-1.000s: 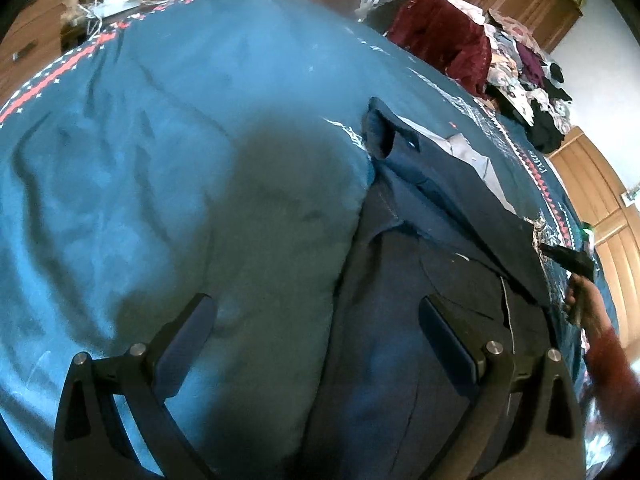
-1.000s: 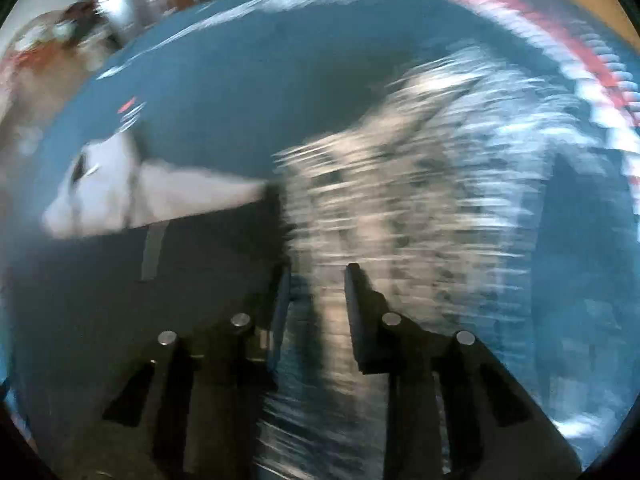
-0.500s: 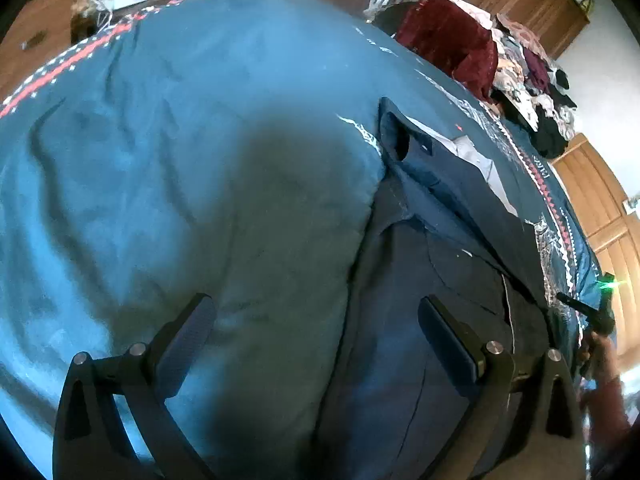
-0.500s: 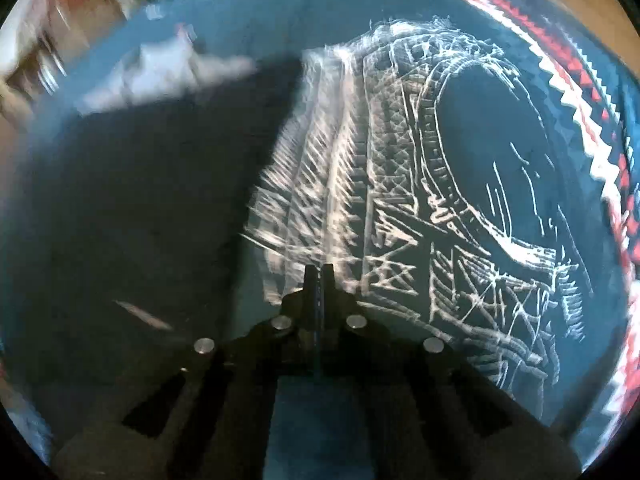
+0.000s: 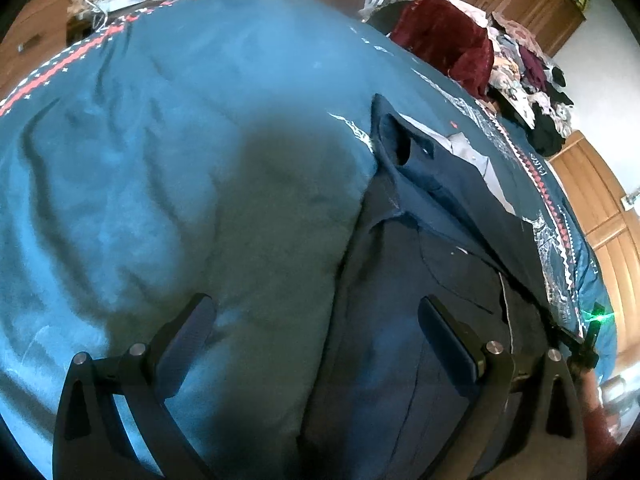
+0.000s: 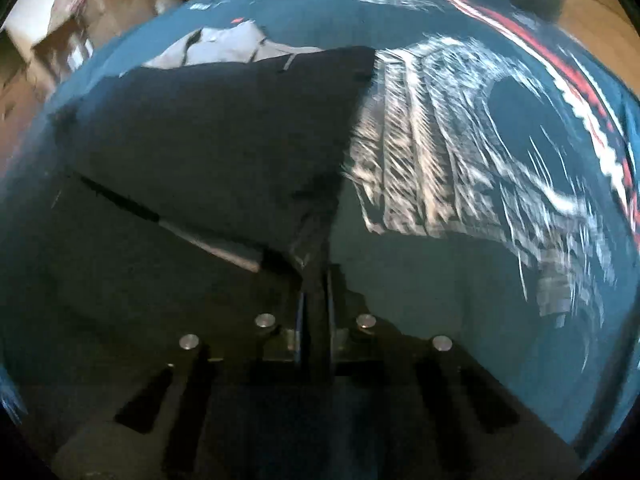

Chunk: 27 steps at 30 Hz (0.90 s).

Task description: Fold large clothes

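left gripper (image 5: 316, 328): jaws wide open, empty, above trousers' (image 5: 420, 280) left edge | right gripper (image 6: 316, 280): jaws clamped on trouser corner, just closed | trousers: spread flat on bed (image 5: 160, 140)

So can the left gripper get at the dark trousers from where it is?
Probably yes: the left gripper hangs open right over the dark trousers, with nothing between them.

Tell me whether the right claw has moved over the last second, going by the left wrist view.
Yes. The right claw has slid down the frame along the dark garment's right edge, toward the near end of the bedspread border.
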Available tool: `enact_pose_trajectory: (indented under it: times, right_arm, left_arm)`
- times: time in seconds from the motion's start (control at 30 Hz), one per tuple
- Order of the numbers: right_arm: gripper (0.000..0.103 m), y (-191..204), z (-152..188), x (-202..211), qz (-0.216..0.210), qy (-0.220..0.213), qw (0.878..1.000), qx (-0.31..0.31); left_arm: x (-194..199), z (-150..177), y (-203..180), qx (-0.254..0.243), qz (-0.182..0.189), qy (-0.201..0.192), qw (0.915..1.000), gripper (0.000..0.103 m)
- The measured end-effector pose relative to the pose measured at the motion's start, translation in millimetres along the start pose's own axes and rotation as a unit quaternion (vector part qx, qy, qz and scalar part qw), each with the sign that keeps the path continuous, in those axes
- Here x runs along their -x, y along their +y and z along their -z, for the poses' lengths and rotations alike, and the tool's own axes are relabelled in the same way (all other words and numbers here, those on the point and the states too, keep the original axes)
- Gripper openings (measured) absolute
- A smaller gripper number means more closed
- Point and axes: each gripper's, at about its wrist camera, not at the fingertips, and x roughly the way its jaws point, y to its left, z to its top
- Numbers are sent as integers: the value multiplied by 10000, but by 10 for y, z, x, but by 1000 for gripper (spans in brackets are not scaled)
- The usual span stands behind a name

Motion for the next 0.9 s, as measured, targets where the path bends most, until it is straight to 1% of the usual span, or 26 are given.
enact_pose_trajectory:
  times: [0.07, 0.1, 0.13, 0.2, 0.23, 0.27, 0.3, 0.33, 0.37, 0.4, 0.43, 0.47, 0.5, 0.53, 0.6, 0.63, 0.67, 0.73, 0.77, 0.83, 0.9]
  right_arm:
    - [6, -11, -35, 28, -116, -69, 9997, -189]
    - [7, 29, -13, 55, -158, -85, 9998, -96]
    - [9, 78, -1, 74, -153, -35, 9999, 26]
    - [16, 147, -73, 174, -75, 119, 9998, 108]
    - [28, 161, -128, 279, -126, 55, 9999, 70]
    - [38, 187, -190, 464, -216, -285, 9994, -6]
    - [41, 222, -257, 535, -314, -505, 9982, -78]
    - [42, 261, -328, 594, -608, -715, 9954, -182]
    - [41, 292, -365, 568, -869, -775, 9929, -238]
    - [40, 325, -423, 442, -1163, -702, 9902, -314]
    - [40, 345, -454, 205, -1262, -439, 9903, -379]
    - [39, 337, -435, -69, -1199, -27, 9917, -469]
    - [37, 315, -398, -261, -1260, 324, 9899, -561]
    - [35, 291, -384, -245, -1297, 202, 9896, -583]
    - [36, 231, -352, 0, -1285, 183, 9888, -735]
    - [42, 186, -278, 175, -1360, 66, 9874, -810]
    - [49, 134, -152, 382, -1336, -72, 9873, -856]
    - [53, 131, 43, 627, -1124, -126, 9904, -791]
    - [53, 179, 162, 747, -1080, -127, 9914, -727]
    - [54, 320, 282, 868, -1088, -125, 9918, -658]
    - [55, 558, 392, 937, -1282, -175, 9903, -506]
  left_arm:
    - [-5, -9, 16, 29, 8, -8, 10000, 102]
    - [-2, -9, 21, 46, 18, -14, 10000, 102]
    - [1, -5, 24, 46, 22, -12, 10000, 102]
    - [3, 2, 18, 1, -26, 8, 10000, 102]
    - [9, 8, 7, -66, -83, 18, 9999, 102]
    - [14, 10, 2, -133, -136, 27, 9998, 102]
    - [15, 27, -4, -195, -189, 39, 9996, 102]
    - [10, 48, 1, -220, -212, 69, 9995, 102]
    - [3, 72, 10, -237, -224, 113, 9994, 102]
    - [3, 101, 11, -309, -254, 147, 9991, 102]
    - [2, 126, 11, -401, -282, 190, 9986, 102]
    - [0, 153, 7, -510, -327, 259, 9978, 101]
    - [10, 187, -6, -644, -378, 323, 9967, 101]
    - [44, 246, -32, -869, -475, 405, 9943, 100]
    - [141, 348, -53, -1163, -612, 471, 9902, 98]
    - [208, 414, -44, -1261, -604, 476, 9890, 98]
    - [267, 478, -12, -1276, -596, 459, 9890, 98]
    - [383, 565, 68, -1159, -567, 360, 9910, 97]
    - [452, 590, 104, -1047, -477, 264, 9930, 97]
    - [554, 595, 130, -886, -309, 98, 9955, 97]
    - [616, 583, 111, -854, -172, 24, 9962, 97]
